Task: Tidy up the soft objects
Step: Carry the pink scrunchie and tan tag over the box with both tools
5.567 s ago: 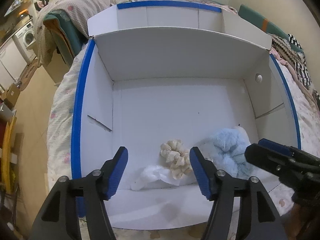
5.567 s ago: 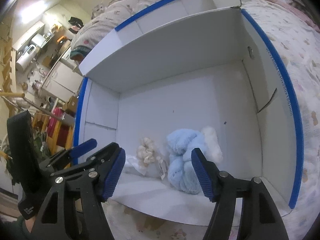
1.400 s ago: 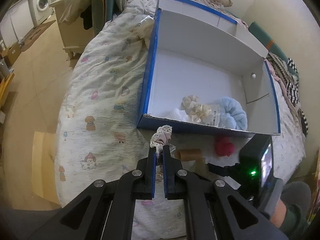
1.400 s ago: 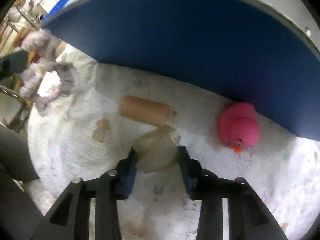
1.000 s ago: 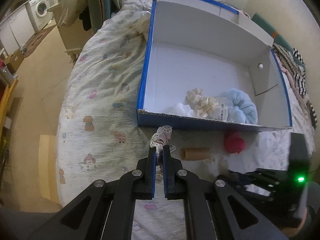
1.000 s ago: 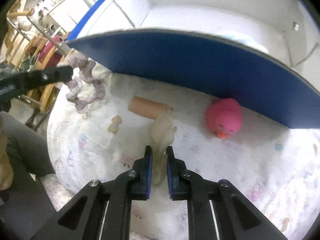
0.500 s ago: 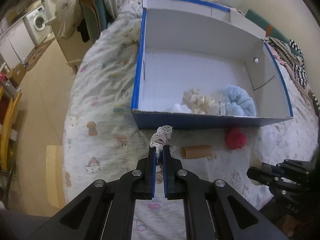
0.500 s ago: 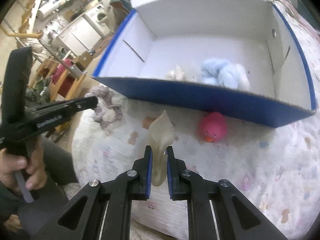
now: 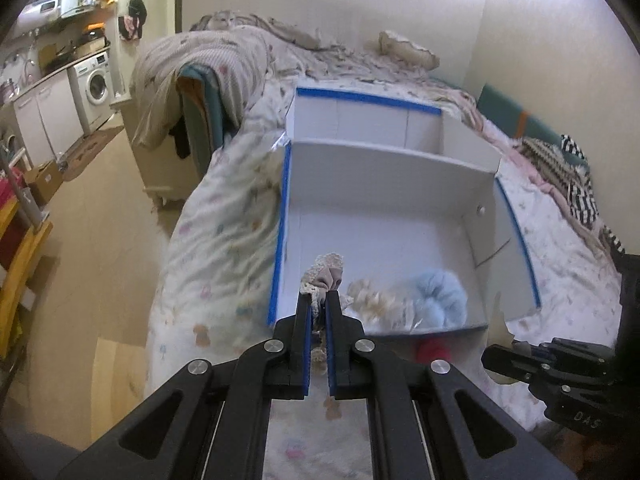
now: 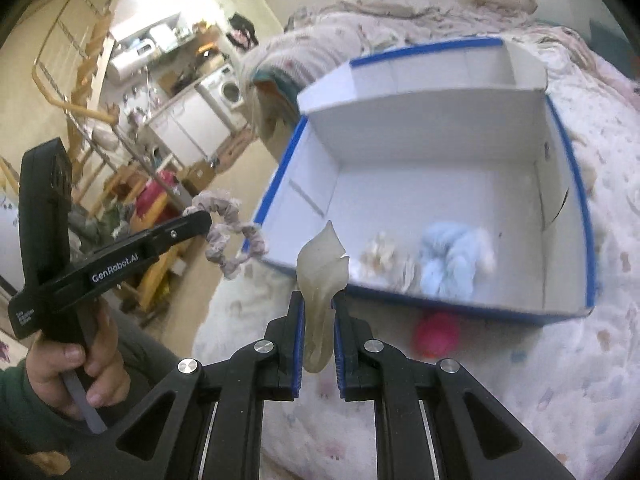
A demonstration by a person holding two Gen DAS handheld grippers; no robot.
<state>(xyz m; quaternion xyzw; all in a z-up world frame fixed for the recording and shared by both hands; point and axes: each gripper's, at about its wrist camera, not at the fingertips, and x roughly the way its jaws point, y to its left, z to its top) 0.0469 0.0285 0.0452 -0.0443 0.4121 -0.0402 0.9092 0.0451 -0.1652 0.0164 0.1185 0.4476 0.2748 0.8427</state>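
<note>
My left gripper [image 9: 319,300] is shut on a pinkish lace-edged scrunchie [image 9: 323,274], held in the air near the front left corner of the blue-edged white box [image 9: 280,216]. The same scrunchie [image 10: 232,236] shows in the right wrist view, hanging from the left gripper [image 10: 200,216]. My right gripper [image 10: 317,300] is shut on a pale translucent soft piece [image 10: 322,268], held above the bed in front of the box [image 10: 576,184]. In the box lie a cream scrunchie [image 9: 370,300] and a fluffy light blue scrunchie [image 9: 440,294].
A pink soft duck [image 10: 436,334] lies on the patterned bed sheet [image 10: 560,380] just before the box's front wall. A blanket-draped chair [image 9: 208,92] stands left of the bed. The floor and washing machine [image 9: 96,84] lie further left.
Both grippers have risen and tilted up, so the box now sits lower in view. Each keeps its hold on its soft item; the cardboard tube is out of sight.
</note>
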